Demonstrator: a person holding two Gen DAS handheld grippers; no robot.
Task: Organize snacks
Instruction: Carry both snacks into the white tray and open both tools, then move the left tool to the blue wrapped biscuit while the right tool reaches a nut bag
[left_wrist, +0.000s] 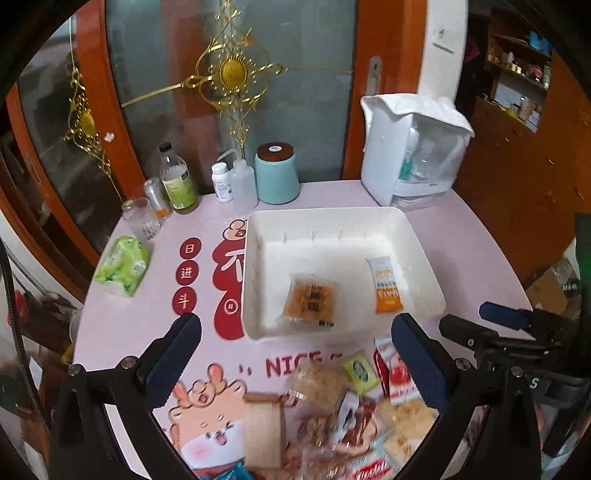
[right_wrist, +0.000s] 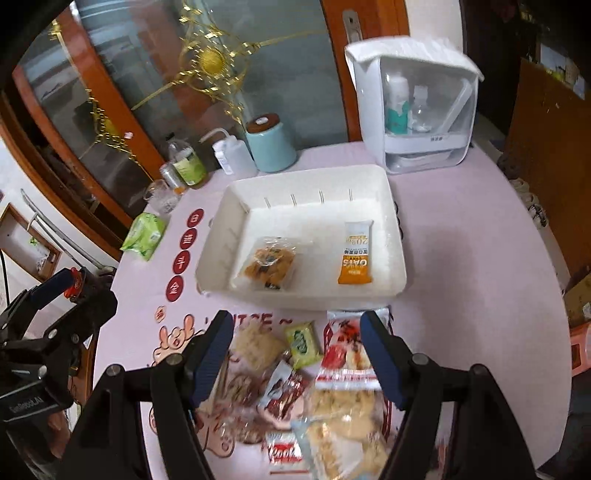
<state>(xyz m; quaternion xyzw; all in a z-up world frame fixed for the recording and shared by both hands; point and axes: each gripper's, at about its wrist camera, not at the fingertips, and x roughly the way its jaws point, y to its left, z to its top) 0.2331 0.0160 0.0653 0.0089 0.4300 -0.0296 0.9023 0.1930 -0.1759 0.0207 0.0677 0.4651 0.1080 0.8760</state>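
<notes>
A white tray (left_wrist: 332, 218) (right_wrist: 310, 177) sits mid-table and holds an orange cookie pack (left_wrist: 310, 299) (right_wrist: 269, 264) and an orange-and-white oats bar (left_wrist: 386, 286) (right_wrist: 355, 254). In front of it lies a loose pile of snacks (left_wrist: 351, 410) (right_wrist: 332, 398), among them a small green packet (left_wrist: 360, 371) (right_wrist: 303, 341), a red-and-white pack (right_wrist: 347, 350) and a bread slice pack (left_wrist: 264, 428). My left gripper (left_wrist: 295, 325) hangs open over the pile's left part, jaws wide and empty. To its right, my right gripper (right_wrist: 297, 319) (left_wrist: 467, 315) is also open above the pile, nothing between its pads.
Along the back stand a teal canister (left_wrist: 277, 173), bottles (left_wrist: 177, 181), a glass (left_wrist: 142, 218) and a white storage box (left_wrist: 410, 147) holding bottles. A green tissue pack (left_wrist: 122, 266) lies at the left. The round table's edge curves close on both sides.
</notes>
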